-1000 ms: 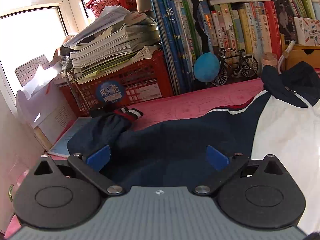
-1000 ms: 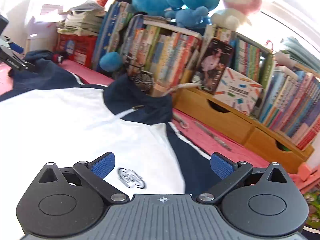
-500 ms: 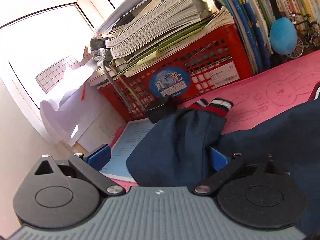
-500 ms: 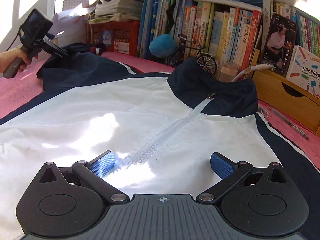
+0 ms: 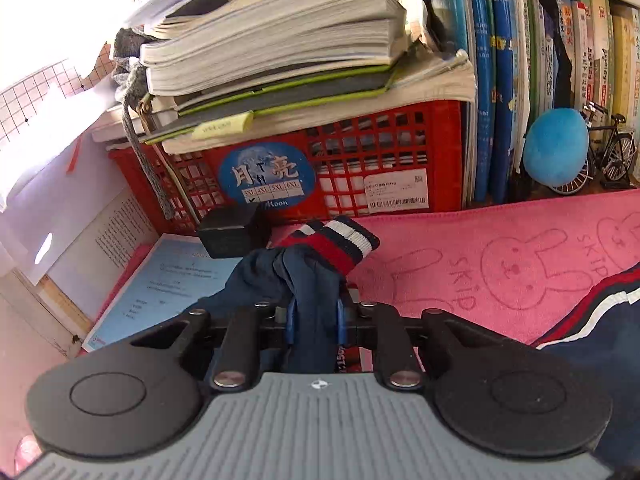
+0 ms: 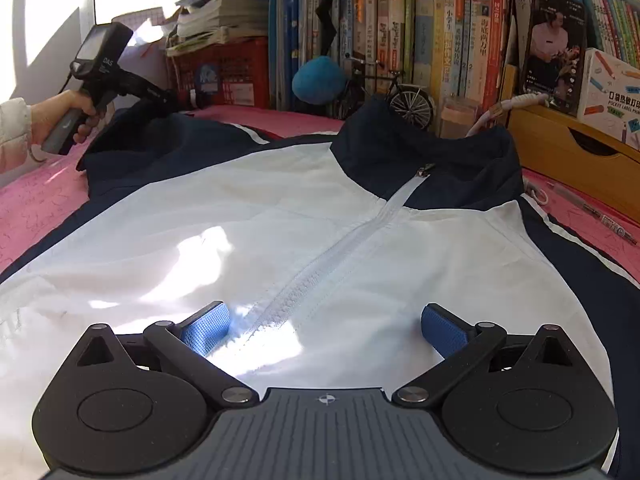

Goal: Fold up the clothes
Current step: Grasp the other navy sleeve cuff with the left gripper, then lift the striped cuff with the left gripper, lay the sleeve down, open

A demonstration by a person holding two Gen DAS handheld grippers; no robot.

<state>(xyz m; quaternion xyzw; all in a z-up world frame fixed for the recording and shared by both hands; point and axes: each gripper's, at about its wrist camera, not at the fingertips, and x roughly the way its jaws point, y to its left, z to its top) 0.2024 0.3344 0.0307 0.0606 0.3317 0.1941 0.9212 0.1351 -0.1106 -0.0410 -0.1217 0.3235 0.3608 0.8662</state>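
Observation:
A navy and white zip jacket [image 6: 280, 216] lies front up on the pink rabbit-print cloth [image 5: 500, 248]. My left gripper [image 5: 314, 316] is shut on the jacket's navy sleeve [image 5: 308, 280], just behind its red, white and navy striped cuff [image 5: 340, 242]. In the right wrist view the left gripper [image 6: 160, 98] is at the far left, at the sleeve end. My right gripper [image 6: 325, 330] is open and empty, low over the white chest, astride the zipper [image 6: 340, 248].
A red crate [image 5: 360, 148] stacked with books [image 5: 272, 40] stands right behind the cuff, with a black block [image 5: 232, 230] and blue paper [image 5: 172, 280] beside it. Upright books, a blue plush ball [image 5: 556, 148] and a model bicycle [image 6: 404, 96] line the back. A wooden drawer box [image 6: 572, 148] stands at right.
My left gripper has closed on the sleeve near the cuff; half a second ago it was open around it. My right gripper has edged forward over the chest, still open.

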